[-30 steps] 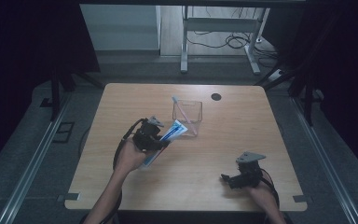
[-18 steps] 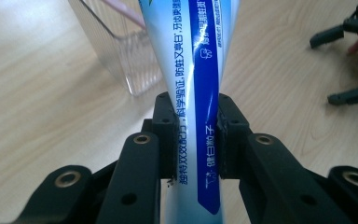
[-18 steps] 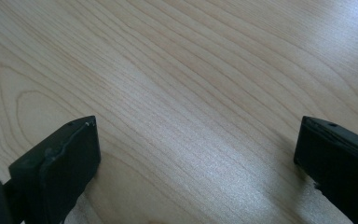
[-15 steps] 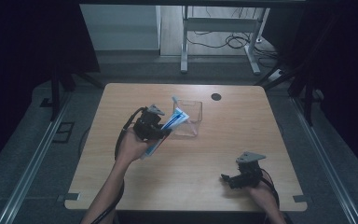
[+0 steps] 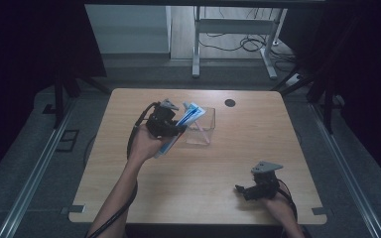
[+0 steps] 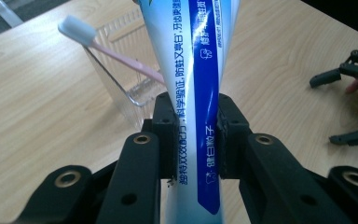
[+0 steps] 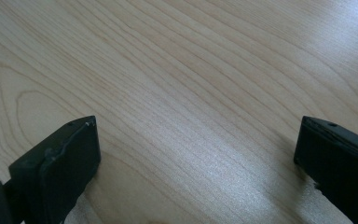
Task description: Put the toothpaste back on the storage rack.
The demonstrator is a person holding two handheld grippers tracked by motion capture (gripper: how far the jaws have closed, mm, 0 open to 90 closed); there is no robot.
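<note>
Blue-and-white toothpaste tube (image 6: pixel 191 93) is pinched across its flat middle by the left hand-held gripper (image 5: pixel 164 123), its black jaws closed tight on both printed faces. Seen from the high view, the tube (image 5: pixel 187 117) is held tilted above the near left corner of a clear plastic container (image 5: pixel 201 127) that stands toward the far side of the wooden bench (image 5: pixel 188 198). A pink toothbrush (image 6: pixel 107 51) with a white head already leans inside the container.

Judging by this, the step in hand is carrying the tube to the container; the next move likely calls for bringing the tube over the opening, tipping it more upright, and lowering it in beside the brush before letting go.

Over by the near right corner, the right hand-held gripper (image 5: pixel 258 188) rests low over bare wood, jaws spread wide and holding nothing.

Both ends of the tube are cut off in the left gripper view, so its cap cannot be made out. The container's transparent walls are hard to trace.
</note>
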